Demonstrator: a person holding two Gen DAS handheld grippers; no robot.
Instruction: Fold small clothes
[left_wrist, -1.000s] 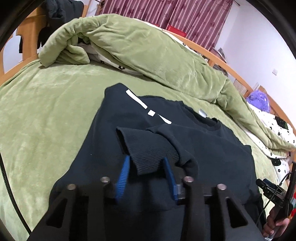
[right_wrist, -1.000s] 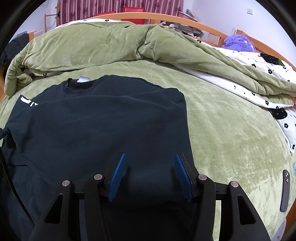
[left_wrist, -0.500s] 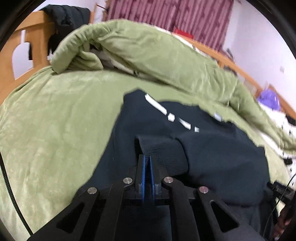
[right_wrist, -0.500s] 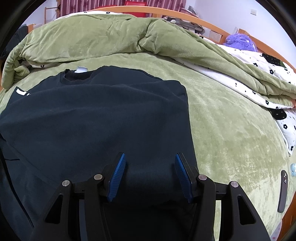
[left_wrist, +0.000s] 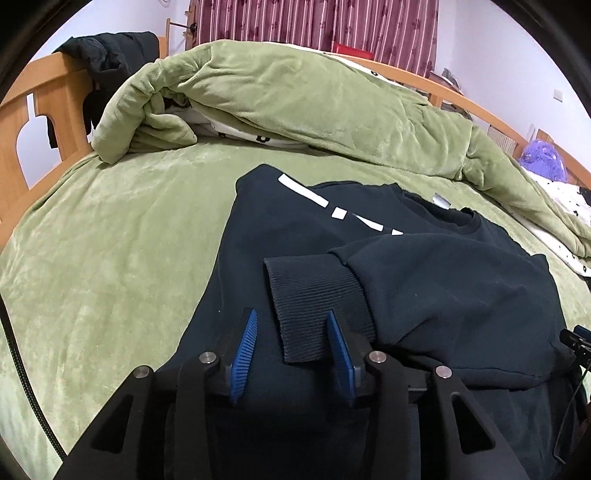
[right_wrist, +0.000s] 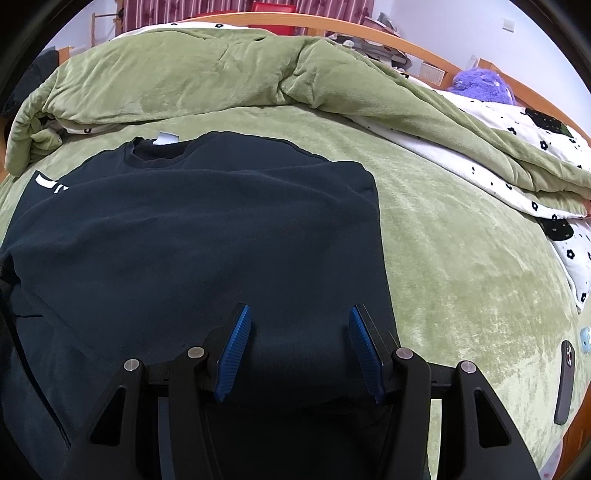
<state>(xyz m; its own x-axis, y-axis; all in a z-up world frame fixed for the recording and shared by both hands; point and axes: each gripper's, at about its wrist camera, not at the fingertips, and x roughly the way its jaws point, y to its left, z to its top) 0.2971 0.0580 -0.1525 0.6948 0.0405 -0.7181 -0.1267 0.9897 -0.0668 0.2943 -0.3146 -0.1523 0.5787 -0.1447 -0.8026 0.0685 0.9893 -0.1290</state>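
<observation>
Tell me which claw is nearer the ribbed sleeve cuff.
Left. The left claw has the ribbed cuff lying between its opening jaws, pads not pressing it. The right claw hangs open over the sweatshirt body near its other edge; the cuff is outside its view.

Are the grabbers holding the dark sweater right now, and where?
No. The left gripper is opening around the sleeve cuff, not pinching it. The right gripper hangs open over the sweater.

Navy sweatshirt (left_wrist: 461, 295) w/ white marks, green blanket (left_wrist: 110, 240), maroon striped curtains (left_wrist: 314, 22).
</observation>
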